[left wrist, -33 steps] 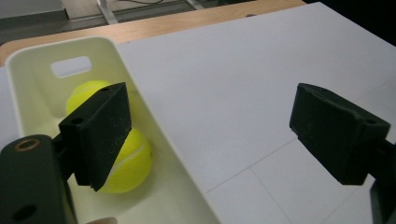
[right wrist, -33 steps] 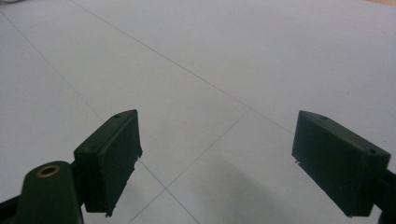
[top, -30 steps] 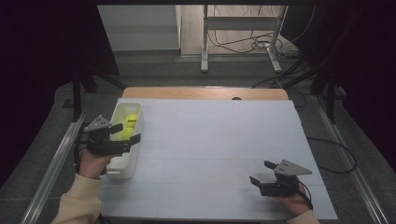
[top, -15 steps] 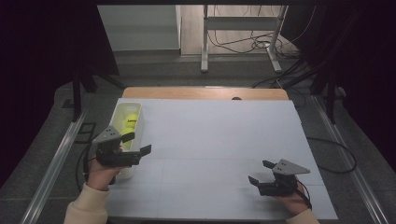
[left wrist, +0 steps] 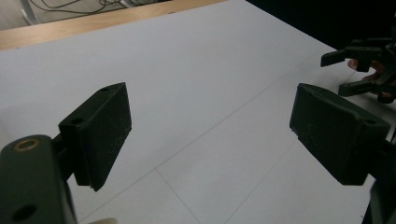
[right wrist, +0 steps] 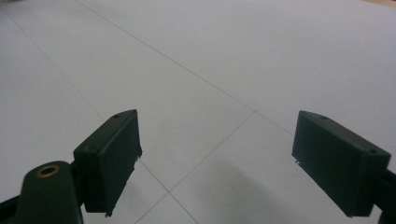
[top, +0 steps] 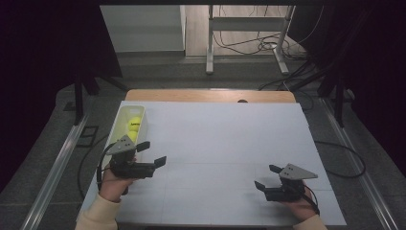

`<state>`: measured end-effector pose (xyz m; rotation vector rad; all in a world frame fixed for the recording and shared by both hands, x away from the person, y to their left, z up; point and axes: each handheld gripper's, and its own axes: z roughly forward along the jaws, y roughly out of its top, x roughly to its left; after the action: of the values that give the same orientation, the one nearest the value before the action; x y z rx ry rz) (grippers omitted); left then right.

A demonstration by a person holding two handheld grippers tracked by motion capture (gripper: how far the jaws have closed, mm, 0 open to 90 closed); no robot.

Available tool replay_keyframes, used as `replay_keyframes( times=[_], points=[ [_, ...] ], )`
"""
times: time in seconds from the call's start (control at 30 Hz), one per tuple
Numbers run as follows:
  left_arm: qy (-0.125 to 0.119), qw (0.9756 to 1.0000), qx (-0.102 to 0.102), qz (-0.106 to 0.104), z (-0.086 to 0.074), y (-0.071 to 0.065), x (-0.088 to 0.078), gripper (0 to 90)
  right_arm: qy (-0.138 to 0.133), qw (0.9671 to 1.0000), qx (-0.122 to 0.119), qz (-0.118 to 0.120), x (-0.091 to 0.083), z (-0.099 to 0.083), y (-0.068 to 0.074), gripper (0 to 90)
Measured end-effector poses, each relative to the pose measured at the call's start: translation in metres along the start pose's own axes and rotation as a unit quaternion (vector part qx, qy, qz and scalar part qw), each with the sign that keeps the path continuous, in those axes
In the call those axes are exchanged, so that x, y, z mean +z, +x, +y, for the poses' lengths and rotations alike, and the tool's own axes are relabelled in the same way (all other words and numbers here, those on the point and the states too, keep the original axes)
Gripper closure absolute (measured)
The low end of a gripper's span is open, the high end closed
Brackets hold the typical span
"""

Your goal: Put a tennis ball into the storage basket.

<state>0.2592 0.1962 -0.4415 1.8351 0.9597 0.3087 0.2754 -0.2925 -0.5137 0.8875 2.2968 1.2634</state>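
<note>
The white bin (top: pixel 125 128) sits at the left edge of the bench (top: pixel 225 143), towards its far end, and I can make out yellow tennis balls (top: pixel 134 124) lying inside it at the far end. The left tongs (top: pixel 154 154) hover just on the person's side of that bin, near its nearer end and a little towards the middle of the bench, pointing across the white surface. Their jaws are spread with nothing between them; in the left gripper view the two black pads (left wrist: pixel 100 130) stand well apart over bare white sheet with thin grid lines. The left hand (top: pixel 115 179) grips the handle from below, a cream sleeve (top: pixel 98 215) behind it. The right tongs (top: pixel 266 177) are well apart from the bin, over at the opposite side of the bench near the front edge, and they point back towards the bin's side. Their jaws are likewise spread and hold nothing, the right gripper view showing plain sheet between them. From the left gripper view the right tongs (left wrist: pixel 341 72) appear far off at the upper right.
</note>
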Motion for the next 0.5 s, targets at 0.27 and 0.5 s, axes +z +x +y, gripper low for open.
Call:
replay_keyframes(
  times=[0.27,0.5],
  points=[
    [0.0,0.9998,0.015,-0.013,-0.008,-0.013,0.016,13.0,-0.001,1.0,-0.002,0.003,0.001,0.0,0.001,15.5],
    [0.01,0.9993,0.021,-0.03,-0.019,-0.022,0.027,12.8,-0.003,0.9999,-0.004,0.009,-0.001,0.0,0.002,15.4]
  ],
)
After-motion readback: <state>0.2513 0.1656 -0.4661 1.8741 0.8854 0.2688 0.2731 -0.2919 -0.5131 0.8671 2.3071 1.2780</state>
